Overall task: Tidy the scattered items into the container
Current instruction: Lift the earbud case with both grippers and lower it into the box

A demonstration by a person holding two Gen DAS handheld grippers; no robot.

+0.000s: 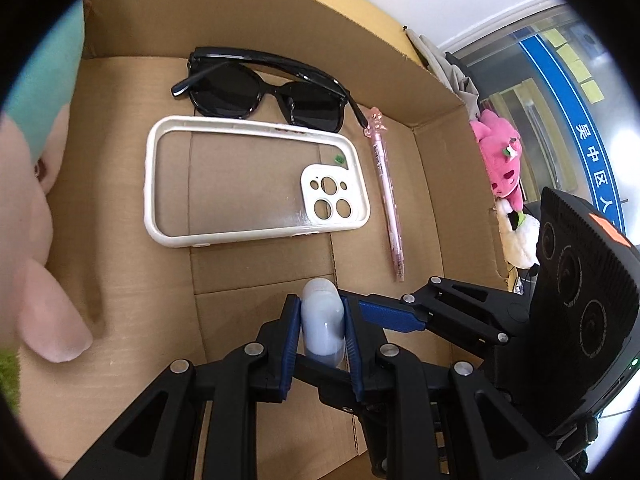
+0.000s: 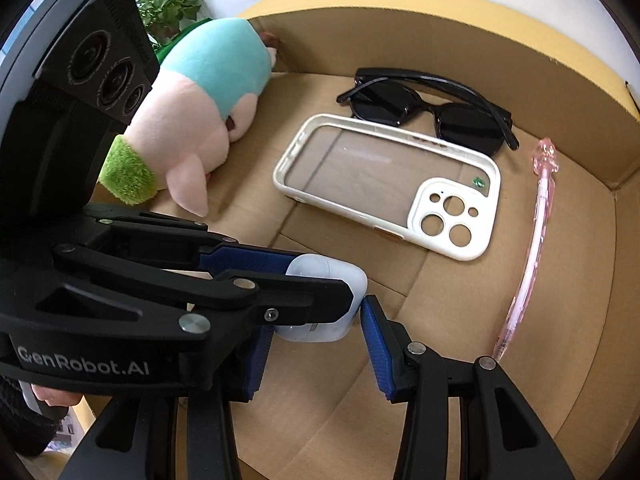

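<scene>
A white earbud case [image 1: 323, 322] is pinched by the left gripper [image 1: 322, 330] above the cardboard box [image 1: 436, 92] floor; the right gripper [image 2: 316, 344], its jaws spread, is positioned alongside the case.

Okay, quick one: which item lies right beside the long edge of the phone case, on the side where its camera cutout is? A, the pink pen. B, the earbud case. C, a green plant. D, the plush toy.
A: the pink pen lies along the phone case on its camera-cutout side.
</scene>
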